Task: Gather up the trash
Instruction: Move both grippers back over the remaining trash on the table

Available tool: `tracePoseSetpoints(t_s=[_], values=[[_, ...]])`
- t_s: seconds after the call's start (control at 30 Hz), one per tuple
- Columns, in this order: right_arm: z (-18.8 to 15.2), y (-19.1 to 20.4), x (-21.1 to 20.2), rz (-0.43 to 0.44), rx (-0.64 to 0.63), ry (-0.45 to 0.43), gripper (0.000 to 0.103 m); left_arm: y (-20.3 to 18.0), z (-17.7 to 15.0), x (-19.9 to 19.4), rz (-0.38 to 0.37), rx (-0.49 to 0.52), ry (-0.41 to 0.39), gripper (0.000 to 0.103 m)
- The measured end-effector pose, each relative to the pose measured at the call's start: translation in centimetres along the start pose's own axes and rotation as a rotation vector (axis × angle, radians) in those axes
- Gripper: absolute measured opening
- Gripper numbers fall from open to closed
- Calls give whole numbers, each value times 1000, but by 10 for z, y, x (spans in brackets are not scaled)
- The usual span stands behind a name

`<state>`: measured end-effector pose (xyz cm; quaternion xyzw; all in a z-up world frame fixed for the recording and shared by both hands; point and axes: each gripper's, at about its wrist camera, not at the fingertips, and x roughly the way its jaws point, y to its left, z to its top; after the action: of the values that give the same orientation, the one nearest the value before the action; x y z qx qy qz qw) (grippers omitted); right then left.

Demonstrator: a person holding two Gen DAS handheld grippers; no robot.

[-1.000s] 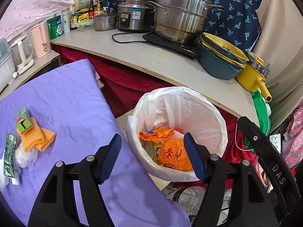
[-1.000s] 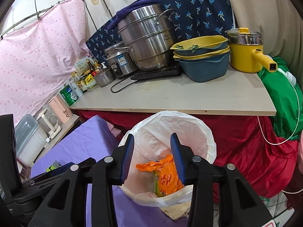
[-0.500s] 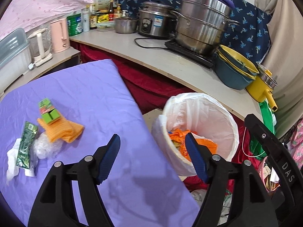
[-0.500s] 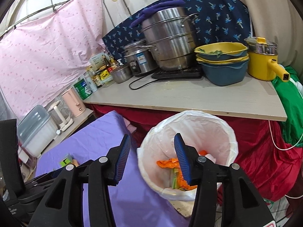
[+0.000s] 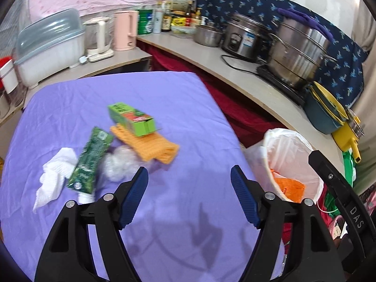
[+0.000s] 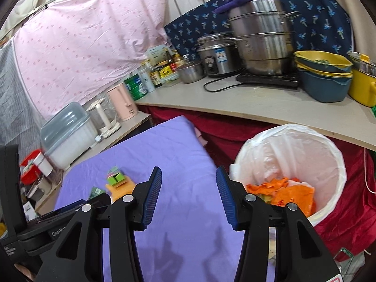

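On the purple table (image 5: 164, 98) lies trash: a green carton (image 5: 131, 118) on an orange cloth (image 5: 150, 145), a green tube (image 5: 90, 161), a white tissue (image 5: 54, 176) and a clear plastic wad (image 5: 119, 164). The white-lined bin (image 5: 291, 162) stands at the table's right edge and holds orange wrappers (image 6: 289, 193). My left gripper (image 5: 189, 181) is open and empty above the table, just right of the trash. My right gripper (image 6: 189, 183) is open and empty between the table (image 6: 164, 145) and the bin (image 6: 293, 155). The carton (image 6: 115, 178) also shows in the right wrist view.
A curved counter (image 5: 253, 89) behind carries steel pots (image 5: 298, 54), a rice cooker (image 5: 244, 40), blue and yellow bowls (image 5: 326, 110), bottles and a pink kettle (image 5: 124, 30). A lidded plastic box (image 5: 47, 47) stands at far left. Red cloth hangs under the counter.
Both grippers have swung left, away from the bin and toward the trash on the table. The trash pile now sits closer and more central in the left view. Both stay open.
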<state>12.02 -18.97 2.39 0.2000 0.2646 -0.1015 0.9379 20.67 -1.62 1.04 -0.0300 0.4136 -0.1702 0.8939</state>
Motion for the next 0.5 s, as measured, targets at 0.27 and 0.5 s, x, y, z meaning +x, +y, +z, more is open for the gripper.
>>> tracePoseSetpoints(t_s=[0.27,0.5], values=[[-14,48,15,58,-62,49,47,73,-8,-10,76,-114,1,72],[-33,90,31,103,-118,103,47,139,-27,-15,171,-181,19,72]])
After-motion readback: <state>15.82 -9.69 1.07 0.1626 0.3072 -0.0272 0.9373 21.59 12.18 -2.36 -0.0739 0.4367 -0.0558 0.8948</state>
